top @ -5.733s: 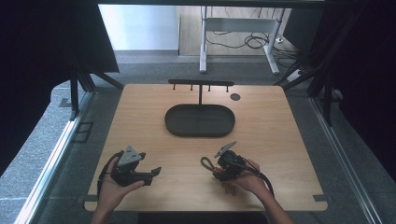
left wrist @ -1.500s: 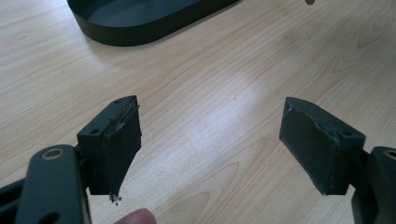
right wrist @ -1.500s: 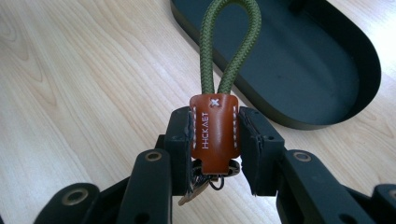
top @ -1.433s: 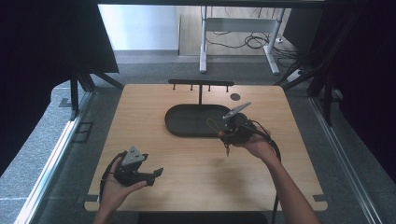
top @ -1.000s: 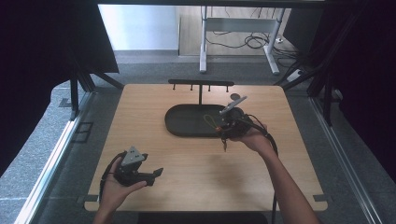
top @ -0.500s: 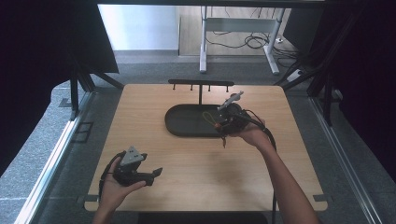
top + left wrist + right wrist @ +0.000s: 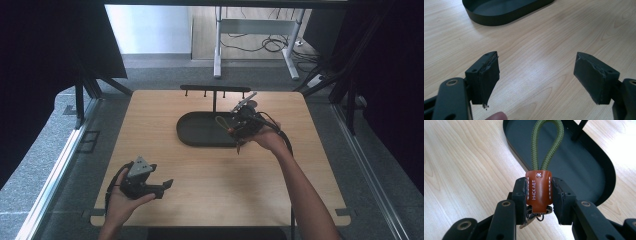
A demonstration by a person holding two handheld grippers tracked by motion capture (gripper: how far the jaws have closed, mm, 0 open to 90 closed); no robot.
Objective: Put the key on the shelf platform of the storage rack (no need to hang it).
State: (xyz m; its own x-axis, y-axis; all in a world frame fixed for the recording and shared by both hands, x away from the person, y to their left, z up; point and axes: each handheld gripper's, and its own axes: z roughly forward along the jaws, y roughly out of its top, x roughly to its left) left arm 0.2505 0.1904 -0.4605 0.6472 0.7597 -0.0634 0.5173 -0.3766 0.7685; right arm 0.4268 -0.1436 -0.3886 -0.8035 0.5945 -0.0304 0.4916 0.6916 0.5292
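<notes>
Slippage worries me: my right tongs (image 7: 537, 195) pinch only the keychain's leather tab (image 7: 538, 191) over the black tray (image 7: 584, 167), left tongs (image 7: 541, 80) gaping empty.

Tan-brown leather key-fob tab (image 7: 538, 191): white stitching, white lettering. Braided cord loop (image 7: 546, 143): olive green. Oval tray (image 7: 200, 132): matte black. Wooden tabletop (image 7: 150, 130): pale, grain-patterned.

Leather tab (image 7: 538, 190), brown, white stitching: stamped lettering reads roughly "HICKAET", running lengthwise; stitched white "x" above it.
</notes>
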